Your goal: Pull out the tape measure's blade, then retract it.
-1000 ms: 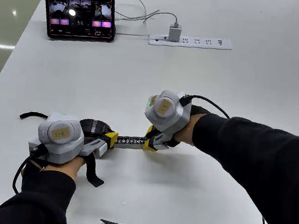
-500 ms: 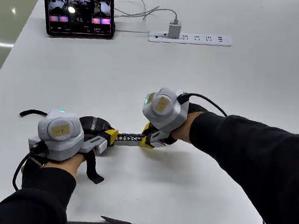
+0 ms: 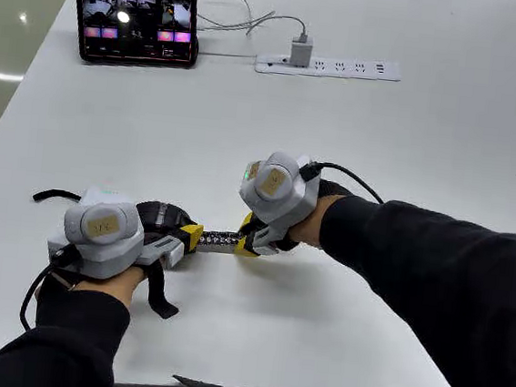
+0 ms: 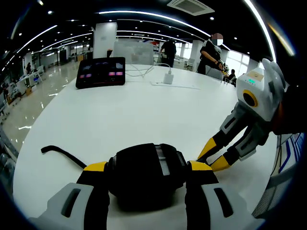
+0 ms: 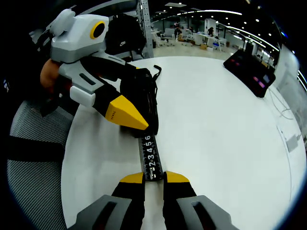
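Note:
A black tape measure case [image 3: 158,217] rests on the white table [image 3: 352,166] at the front left. My left gripper [image 3: 181,243] is shut on it, a yellow-tipped finger on each side of the case [image 4: 146,175]. A short stretch of dark blade [image 3: 220,239] with white numbers runs right from the case. My right gripper [image 3: 246,240] is shut on the blade's end. In the right gripper view the blade [image 5: 149,155] leads from my right gripper [image 5: 153,178] up to the case [image 5: 144,91], which sits in the left gripper [image 5: 138,106].
A tablet [image 3: 136,22] with a lit screen lies at the far left. A white power strip [image 3: 329,70] with a charger [image 3: 302,53] and cables is behind it. Black straps [image 3: 158,296] trail from the case near the table's front edge.
My right gripper has moved left toward the case, so the exposed blade is shorter. The left gripper and case stay put.

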The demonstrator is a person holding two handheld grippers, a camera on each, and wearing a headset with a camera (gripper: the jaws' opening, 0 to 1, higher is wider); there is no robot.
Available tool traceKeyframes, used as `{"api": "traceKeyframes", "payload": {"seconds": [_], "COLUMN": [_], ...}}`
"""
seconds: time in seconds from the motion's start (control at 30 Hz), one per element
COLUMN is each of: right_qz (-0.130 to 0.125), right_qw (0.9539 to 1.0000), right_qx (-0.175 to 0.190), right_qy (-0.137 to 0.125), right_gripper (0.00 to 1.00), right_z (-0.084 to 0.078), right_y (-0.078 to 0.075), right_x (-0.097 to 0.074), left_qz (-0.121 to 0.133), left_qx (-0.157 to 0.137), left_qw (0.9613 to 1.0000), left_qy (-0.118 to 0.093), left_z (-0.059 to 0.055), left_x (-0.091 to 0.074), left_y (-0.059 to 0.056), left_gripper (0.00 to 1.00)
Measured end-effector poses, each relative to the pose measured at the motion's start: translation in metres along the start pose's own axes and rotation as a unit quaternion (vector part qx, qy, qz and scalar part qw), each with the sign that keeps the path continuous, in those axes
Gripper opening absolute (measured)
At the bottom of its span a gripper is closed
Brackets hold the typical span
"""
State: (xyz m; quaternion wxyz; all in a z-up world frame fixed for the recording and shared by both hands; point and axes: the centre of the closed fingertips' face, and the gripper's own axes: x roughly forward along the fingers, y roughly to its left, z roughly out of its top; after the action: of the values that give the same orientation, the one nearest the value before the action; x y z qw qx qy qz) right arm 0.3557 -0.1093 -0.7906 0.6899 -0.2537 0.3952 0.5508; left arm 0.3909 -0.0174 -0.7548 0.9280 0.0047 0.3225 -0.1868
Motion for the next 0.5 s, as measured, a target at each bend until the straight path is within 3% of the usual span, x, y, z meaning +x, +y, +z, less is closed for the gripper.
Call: {"api": "traceKeyframes", "payload": {"seconds": [0.5], "right_qz": [0.004], "right_qw": [1.0], "right_qx": [0.003], "right_qy": [-0.008], "right_gripper": [0.09], "right_z": [0.004], "right_y": [0.0003], "right_x": [0.0035], "left_qz": [0.0], "left_qx": [-0.002], "left_qw": [1.0], "left_qy": [0.003], "left_z": [-0.0011], "left_x": [-0.0002], "left_y": [0.0001], "left_gripper": [0.59]}}
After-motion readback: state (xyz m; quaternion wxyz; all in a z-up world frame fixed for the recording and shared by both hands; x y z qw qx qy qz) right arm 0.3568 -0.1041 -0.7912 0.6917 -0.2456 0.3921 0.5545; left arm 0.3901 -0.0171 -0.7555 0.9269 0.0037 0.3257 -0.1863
